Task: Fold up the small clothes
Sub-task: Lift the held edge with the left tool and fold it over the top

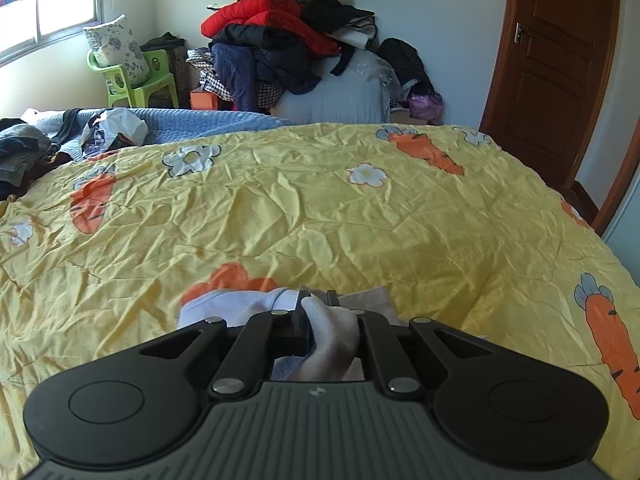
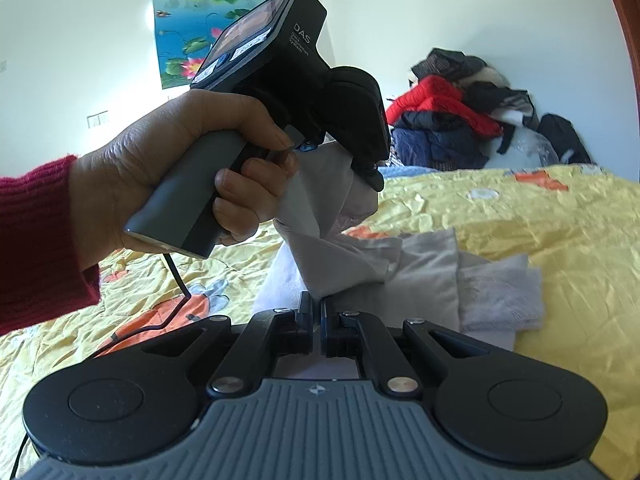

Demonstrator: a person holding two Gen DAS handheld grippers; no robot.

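From the left wrist, the left tool is pinched on a fold of the pale garment, which bunches white between its fingers and spreads lilac-grey to either side on the bed. The yellow quilt, creased and printed with orange carrots and white flowers, covers most of the bed; a blue blanket lies along its far edge with dark clothes and a crumpled white bag at the left. Beyond stand a green plastic chair holding a flowered pillow, a tall heap of coats topped with red, a bright window and a brown wooden door. From the right wrist, the right tool is pressed together on the garment's near edge, the grey cloth running up from it to the left tool, which a hand in a red sleeve grips by its grey handle. The cloth's lower part rests on the quilt. A lotus-pond picture hangs on the white wall behind.
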